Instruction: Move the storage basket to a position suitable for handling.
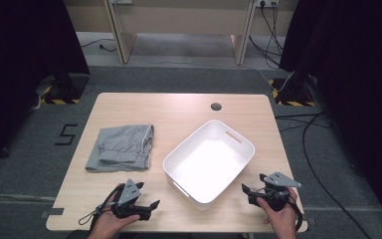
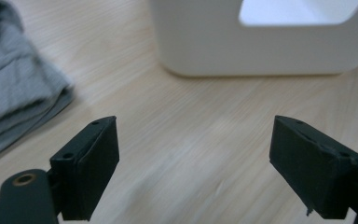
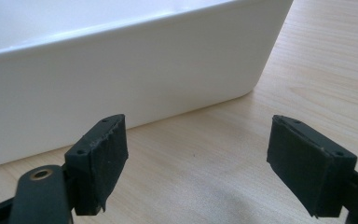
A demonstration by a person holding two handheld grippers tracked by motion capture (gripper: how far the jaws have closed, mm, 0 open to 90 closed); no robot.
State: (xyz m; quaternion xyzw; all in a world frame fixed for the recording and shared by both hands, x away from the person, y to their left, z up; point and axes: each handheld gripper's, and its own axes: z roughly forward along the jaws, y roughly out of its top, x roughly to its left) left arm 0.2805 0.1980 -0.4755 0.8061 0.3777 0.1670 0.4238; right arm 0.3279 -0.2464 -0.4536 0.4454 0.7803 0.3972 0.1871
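Closest to us are our two hands at the near edge of the table (image 1: 179,107), each holding one gripper. We use the white bin (image 1: 209,160) in the middle as our marker. Starting at the left, the grey folded shorts (image 1: 122,148) lie flat on the wood, to the left of the bin and a little apart from it. Nothing is touching them yet. Our left gripper (image 1: 146,208) sits nearer to us than the shorts, off the bin's near left corner, with its jaws spread wide and nothing between them. In the left gripper view we see the shorts (image 2: 14,88) on one side and the bin's wall (image 2: 261,42) ahead. Next comes the bin itself, and it has nothing in it. Our right gripper (image 1: 251,193) rests just right of the bin's near corner, jaws also spread wide and empty. We think the job is to put the shorts into the bin, and it looks like none of it is done. Picking up, carrying and dropping are all left. We count one pair of shorts, one bin, one table and two grippers.
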